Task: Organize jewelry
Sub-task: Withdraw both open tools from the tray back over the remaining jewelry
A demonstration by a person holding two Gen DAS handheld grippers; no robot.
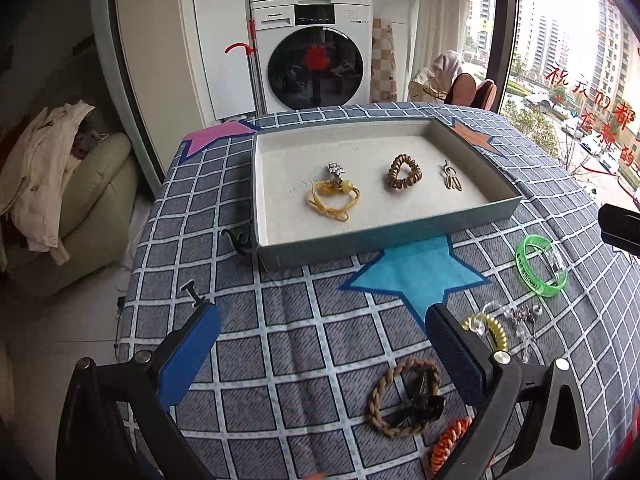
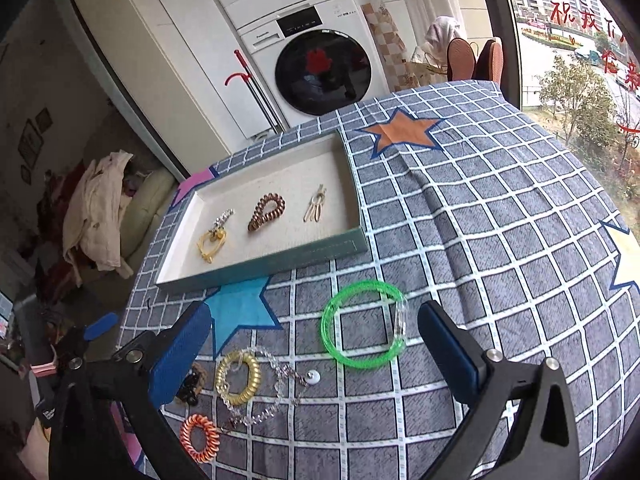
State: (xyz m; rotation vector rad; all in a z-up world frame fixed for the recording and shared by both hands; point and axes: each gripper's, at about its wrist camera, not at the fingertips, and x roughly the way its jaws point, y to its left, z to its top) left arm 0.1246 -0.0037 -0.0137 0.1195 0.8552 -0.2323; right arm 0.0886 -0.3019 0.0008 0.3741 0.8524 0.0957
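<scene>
I count three pieces already in the tray (image 1: 472, 216): the yellow cord bracelet (image 1: 334, 198), the brown spiral hair tie (image 1: 404, 172) and a gold hairpin (image 1: 452, 178); on the checked cloth (image 2: 500, 216) I have the green bangle (image 2: 362, 324), a yellow coil tie (image 2: 238, 378), a clear bead chain (image 2: 276, 396), an orange coil tie (image 2: 199, 437) and a braided tie (image 1: 404, 396) left; my left gripper (image 1: 320, 344) and right gripper (image 2: 316, 344) both stand wide and empty.

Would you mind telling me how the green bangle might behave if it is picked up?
The green bangle looks like a rigid, translucent plastic hoop, so it probably keeps its shape. Its glossy surface may slip between pads. Lying flat on the tablecloth, it seems unlikely to roll.
</scene>
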